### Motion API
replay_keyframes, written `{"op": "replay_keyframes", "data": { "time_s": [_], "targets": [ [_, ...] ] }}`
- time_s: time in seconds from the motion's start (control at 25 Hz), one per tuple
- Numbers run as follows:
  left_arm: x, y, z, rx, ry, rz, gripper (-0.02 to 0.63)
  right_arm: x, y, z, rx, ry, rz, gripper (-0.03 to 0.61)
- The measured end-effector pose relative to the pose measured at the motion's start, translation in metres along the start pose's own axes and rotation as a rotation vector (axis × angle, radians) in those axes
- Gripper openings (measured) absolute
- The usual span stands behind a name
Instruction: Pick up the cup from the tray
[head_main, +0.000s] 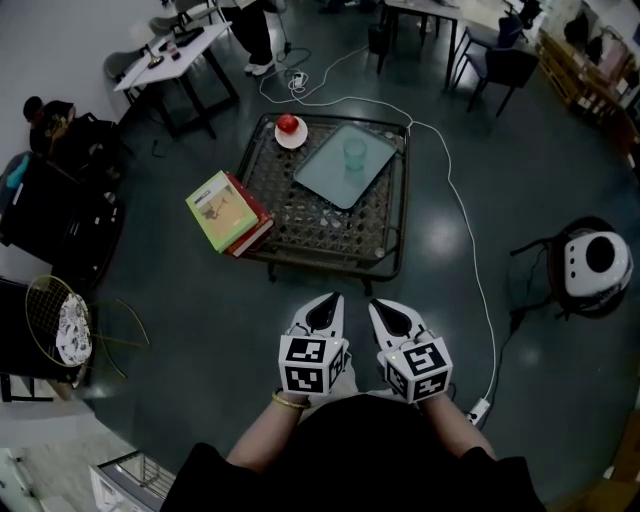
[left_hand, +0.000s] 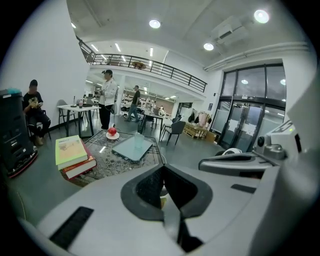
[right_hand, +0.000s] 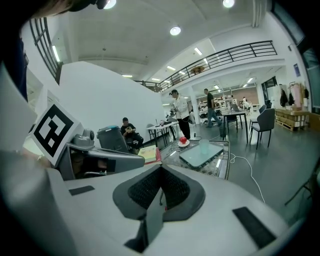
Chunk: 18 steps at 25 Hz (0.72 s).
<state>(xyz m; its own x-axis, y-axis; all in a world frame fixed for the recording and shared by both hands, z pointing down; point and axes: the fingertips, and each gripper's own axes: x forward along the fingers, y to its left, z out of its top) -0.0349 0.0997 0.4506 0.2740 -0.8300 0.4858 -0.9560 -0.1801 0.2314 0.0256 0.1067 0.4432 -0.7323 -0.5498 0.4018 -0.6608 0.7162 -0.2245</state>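
Low surface (head_main: 300, 215) stood on open floor well ahead, with the cup (head_main: 355, 152) upright on the tray (head_main: 330, 178) at its far right. Left gripper (head_main: 325, 312) and right gripper (head_main: 392, 318) hung near the body, jaws closed and empty. Judged best to step closer, open one pair early and approach over the bare near edge, minding the books (head_main: 228, 212) overhanging on the left and the cable (head_main: 470, 250) on the right.

cup (head_main: 355, 152) on tray (head_main: 335, 178), apple (head_main: 288, 124) left

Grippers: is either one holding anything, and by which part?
Nothing is held. The left gripper and right gripper both have their jaws together and empty; the cup stands untouched on the tray.
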Motion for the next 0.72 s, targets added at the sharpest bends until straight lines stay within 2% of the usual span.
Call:
{"op": "replay_keyframes", "data": {
  "time_s": [0.72],
  "targets": [
    [0.081,0.072,0.063,0.029,0.019,-0.061,0.009,0.103,-0.041,0.060,0.018,-0.022,-0.059,0.005]
  ]
}}
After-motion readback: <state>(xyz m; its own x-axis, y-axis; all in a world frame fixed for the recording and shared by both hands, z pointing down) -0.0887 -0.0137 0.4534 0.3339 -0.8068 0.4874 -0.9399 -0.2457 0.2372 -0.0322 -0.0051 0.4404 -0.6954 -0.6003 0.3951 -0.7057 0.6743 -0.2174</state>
